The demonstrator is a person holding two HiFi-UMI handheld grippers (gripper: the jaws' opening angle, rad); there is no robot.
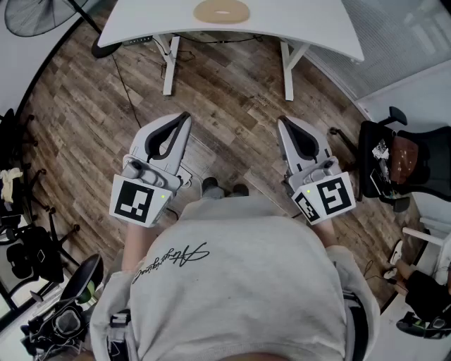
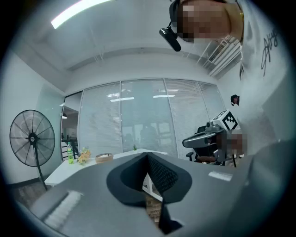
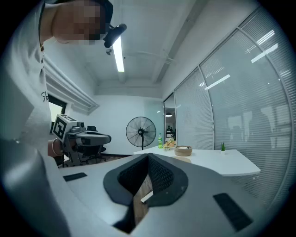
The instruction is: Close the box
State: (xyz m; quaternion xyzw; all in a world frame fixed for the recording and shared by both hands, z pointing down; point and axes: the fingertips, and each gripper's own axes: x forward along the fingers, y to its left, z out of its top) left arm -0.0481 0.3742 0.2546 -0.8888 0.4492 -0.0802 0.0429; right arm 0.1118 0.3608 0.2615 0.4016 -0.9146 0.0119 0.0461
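The person stands back from the white table [image 1: 303, 22], well apart from it, with wooden floor between. On the table's middle, toward its far edge, sits a round tan container [image 1: 221, 10] – most likely the box to be closed. No lid or flap can be made out from here.

Both grippers are held level and point toward the table. The left gripper [image 1: 184, 117] has its jaws pressed together with nothing between them, and the right gripper [image 1: 282, 121] is the same: closed and empty.

The container lies straight ahead of both jaw pairs, between their two lines of aim and perhaps slightly nearer the left one. Being round, it offers no long axis to line up with – either hand could reach it once the person steps up to the table.
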